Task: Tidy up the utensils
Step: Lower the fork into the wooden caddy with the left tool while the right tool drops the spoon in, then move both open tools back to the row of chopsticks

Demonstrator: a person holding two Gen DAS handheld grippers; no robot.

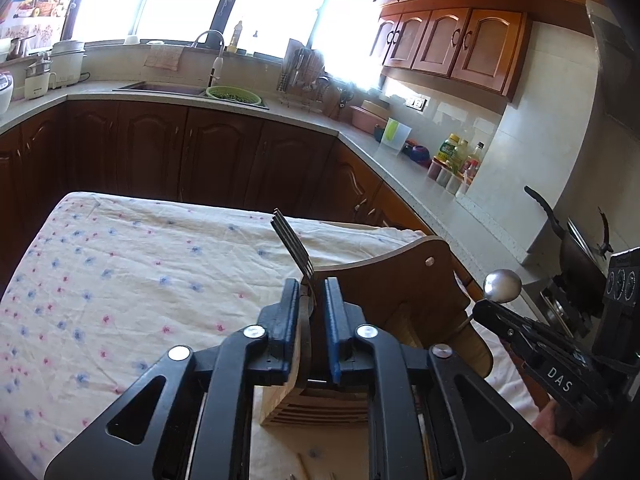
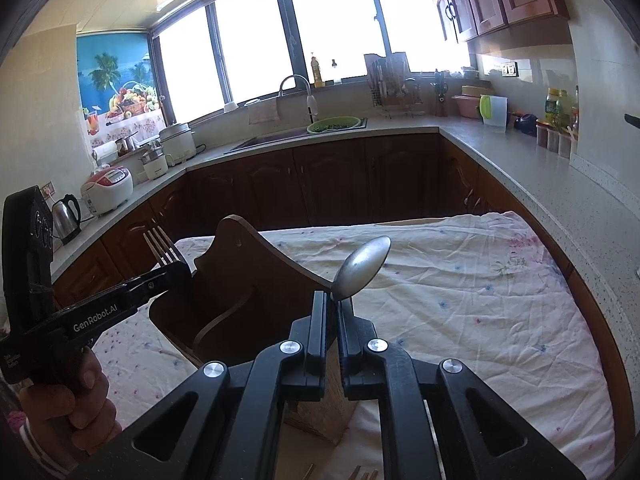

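My left gripper [image 1: 312,292] stood slightly spread, fork [image 1: 294,248] loose between its pads, right gripper [image 2: 332,300] pinched spoon [image 2: 362,268] by the neck, both above the wooden holder [image 1: 384,280]

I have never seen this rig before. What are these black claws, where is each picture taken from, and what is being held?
There is no robot here. A person holds a tool in each hand, like the hand at the lower left of the right wrist view. Each picture comes from a wide-angle camera on one tool, looking along its two fingers. The left wrist view looks along the left hand-held gripper. A fork stands tines-up between its blue pads, which seem slightly apart from it. The right wrist view looks along the right hand-held gripper, which pinches a spoon by the neck, bowl up. Both are over a wooden holder that stands on a table under a flowered cloth, in a kitchen.
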